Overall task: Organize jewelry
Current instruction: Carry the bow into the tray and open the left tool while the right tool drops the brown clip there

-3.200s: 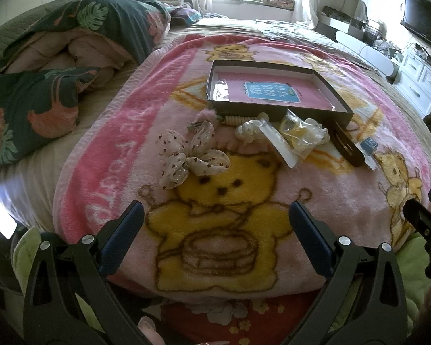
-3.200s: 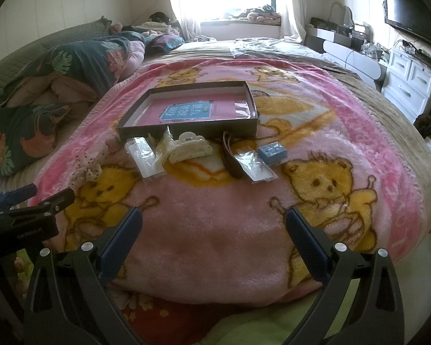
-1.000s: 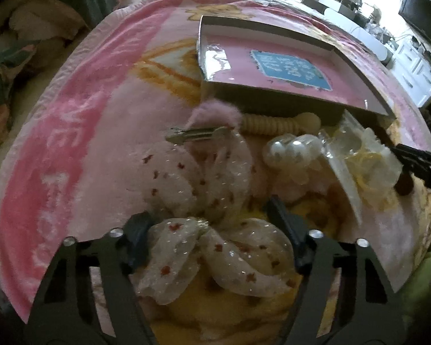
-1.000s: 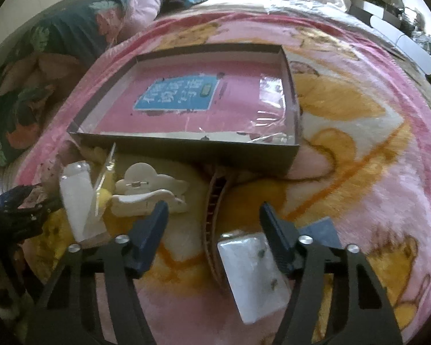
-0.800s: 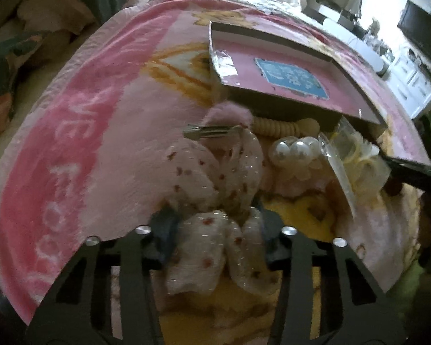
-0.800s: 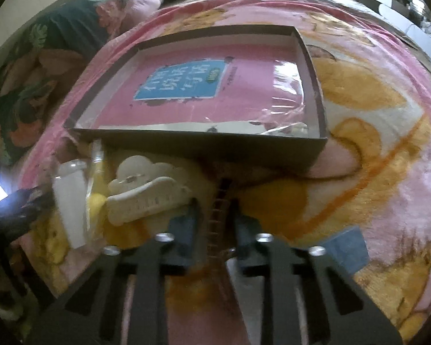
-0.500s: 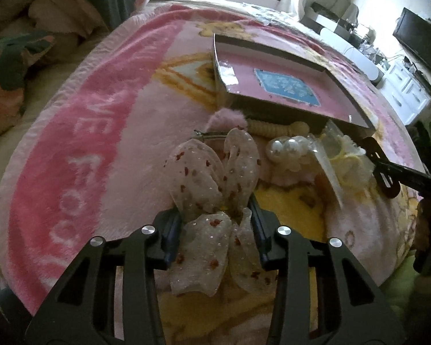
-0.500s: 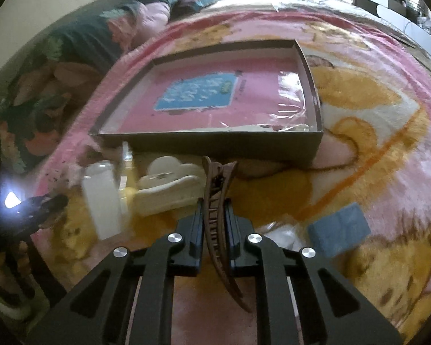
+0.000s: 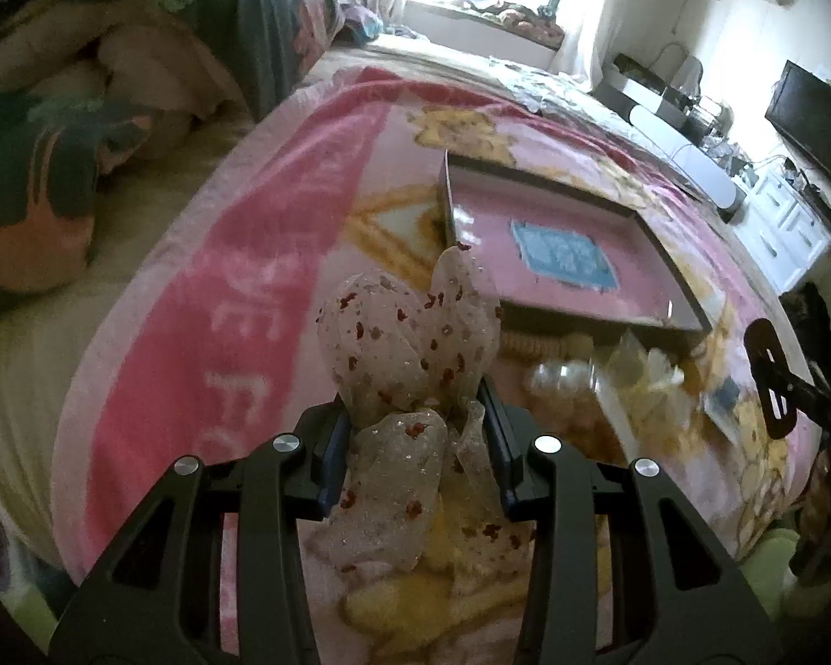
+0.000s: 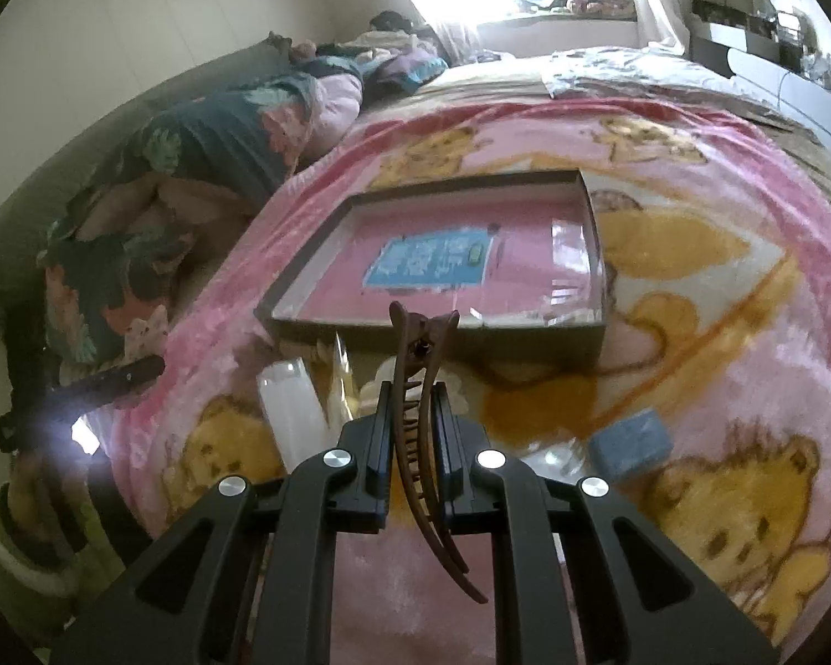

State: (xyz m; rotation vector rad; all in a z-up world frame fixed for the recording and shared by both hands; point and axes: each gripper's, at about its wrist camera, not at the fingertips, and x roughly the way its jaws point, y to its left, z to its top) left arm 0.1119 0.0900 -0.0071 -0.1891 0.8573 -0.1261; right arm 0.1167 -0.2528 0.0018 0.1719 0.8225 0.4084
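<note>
My left gripper (image 9: 413,415) is shut on a sheer bow hair clip with red dots (image 9: 404,343) and holds it above the pink bear blanket (image 9: 238,299). My right gripper (image 10: 413,415) is shut on a brown claw hair clip (image 10: 421,388), lifted off the blanket; that clip also shows in the left wrist view (image 9: 770,382). The shallow dark box with a pink floor (image 9: 554,255) lies just beyond both grippers, and it also shows in the right wrist view (image 10: 449,266). Pearl pieces (image 9: 559,377) and plastic packets (image 9: 642,382) lie in front of the box.
A clear packet (image 10: 293,415), a cream claw clip (image 10: 393,382) and a small blue box (image 10: 629,443) lie on the blanket near the box. Folded floral quilts (image 9: 83,111) sit at the left. White drawers (image 9: 786,221) stand beyond the bed's right side.
Both grippers closed on their items and lifted: the left raised the bow clip, the right raised the brown claw clip. Both views pulled back from the blanket.
</note>
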